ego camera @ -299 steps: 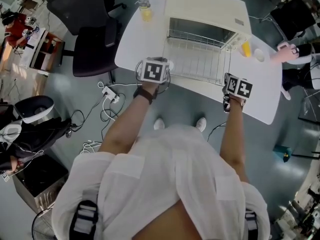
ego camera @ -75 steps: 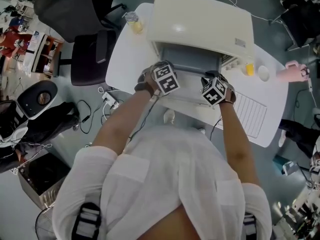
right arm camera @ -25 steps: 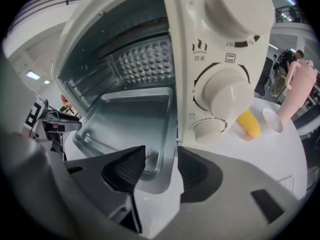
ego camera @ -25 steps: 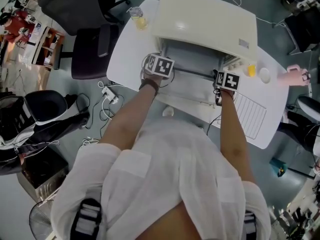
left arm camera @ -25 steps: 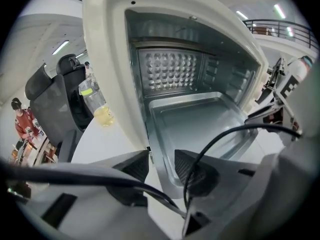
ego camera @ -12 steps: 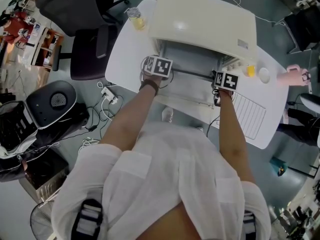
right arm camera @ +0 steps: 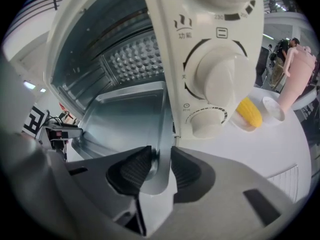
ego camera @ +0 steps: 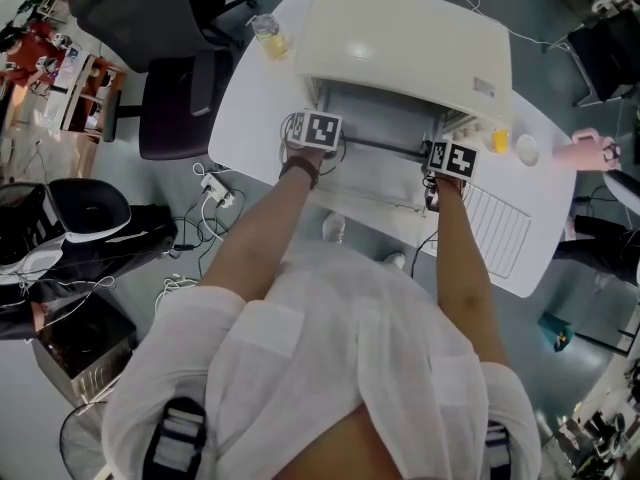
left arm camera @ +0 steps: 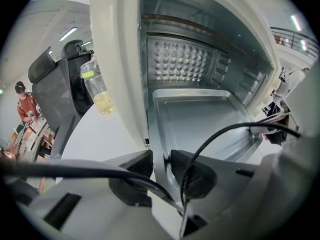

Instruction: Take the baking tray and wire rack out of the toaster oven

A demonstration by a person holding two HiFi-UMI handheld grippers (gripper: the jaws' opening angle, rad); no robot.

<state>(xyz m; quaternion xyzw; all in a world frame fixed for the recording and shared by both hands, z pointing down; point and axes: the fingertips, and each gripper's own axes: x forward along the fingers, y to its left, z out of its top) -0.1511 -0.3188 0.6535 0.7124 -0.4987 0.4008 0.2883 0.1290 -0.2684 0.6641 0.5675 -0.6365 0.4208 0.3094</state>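
The metal baking tray (left arm camera: 200, 119) (right arm camera: 125, 119) lies inside the cream toaster oven (ego camera: 410, 38), whose front stands open. My left gripper (left arm camera: 161, 166) (ego camera: 322, 136) is at the tray's front left corner. Its jaws are closing, with the tray's rim between them and the pads touching it. My right gripper (right arm camera: 159, 166) (ego camera: 450, 158) is at the front right corner, beside the oven's knobs (right arm camera: 220, 74). Its jaws are closing the same way on the rim. The wire rack (ego camera: 500, 230) lies flat on the white table (ego camera: 250, 108), right of the oven.
A bottle of yellow liquid (ego camera: 265, 36) (left arm camera: 97, 91) stands left of the oven. A yellow item (right arm camera: 248, 111), a small white dish (ego camera: 527, 148) and a pink object (ego camera: 590, 153) are at its right. A black chair (ego camera: 175, 103) and floor cables lie left of the table.
Twelve seconds ago both grippers held the wire rack drawn out of the oven; it now lies on the table. Over the last second both hands stayed at the tray's front corners.
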